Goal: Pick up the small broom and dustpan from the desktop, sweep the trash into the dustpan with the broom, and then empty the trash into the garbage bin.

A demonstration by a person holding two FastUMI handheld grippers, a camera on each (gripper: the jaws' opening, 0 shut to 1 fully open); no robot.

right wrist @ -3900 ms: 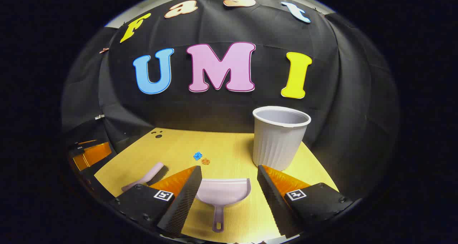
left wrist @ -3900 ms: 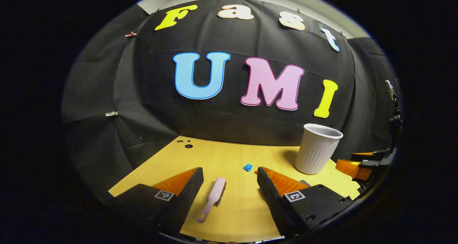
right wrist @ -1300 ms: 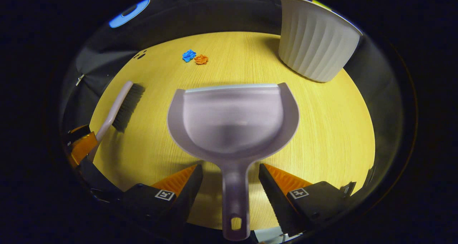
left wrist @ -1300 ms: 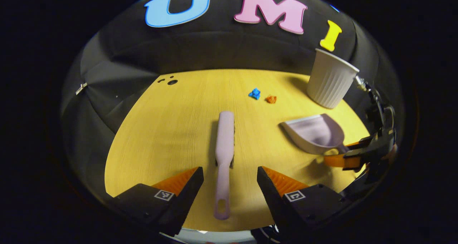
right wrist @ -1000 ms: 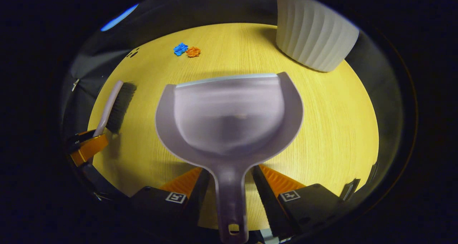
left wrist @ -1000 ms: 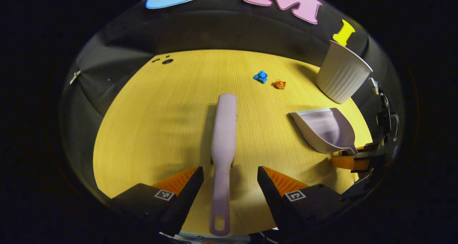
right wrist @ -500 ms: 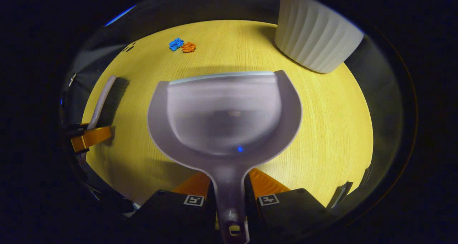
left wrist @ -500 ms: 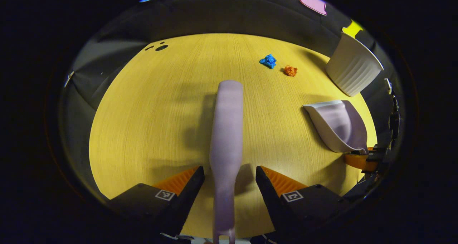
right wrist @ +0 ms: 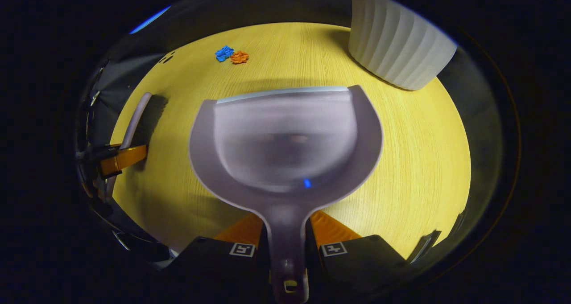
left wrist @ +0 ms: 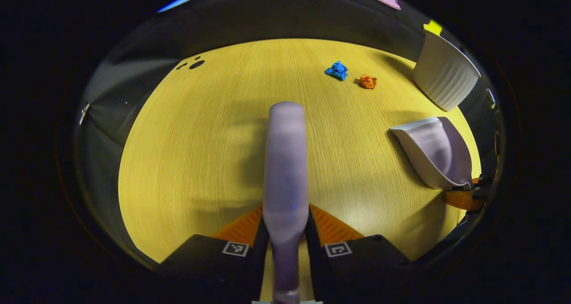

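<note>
On the left side of the yellow counter (left wrist: 187,152), the broom (left wrist: 285,161) is clamped by its handle between both fingers of the left gripper (left wrist: 285,239), the head reaching forward over the wood. Whether the bristles touch the surface cannot be told from the left gripper view. The broom is judged to be light, stiff plastic with soft bristles; a hold low on the narrow handle, as taken, should allow short flicking strokes, though the smooth handle could twist if it is pressed hard against the counter.

Farther forward, near the middle of the far edge, two scraps of trash are seen just beside each other: a blue scrap (left wrist: 337,70) and, to its right, an orange scrap (left wrist: 367,81). Both look like crumpled paper, very light, and are likely to skitter away if struck briskly.

To the right, the dustpan (right wrist: 285,139) is held by its handle in the clenched right gripper (right wrist: 287,246), both fingers pressing on the narrow stem. It is judged light and rigid; its front lip would need to be laid flat against the counter so that scraps are not pushed underneath.

At the far right, the ribbed white bin (right wrist: 397,50) stands upright, well apart from the trash. It appears thin-walled and could be tipped by a knock.
</note>
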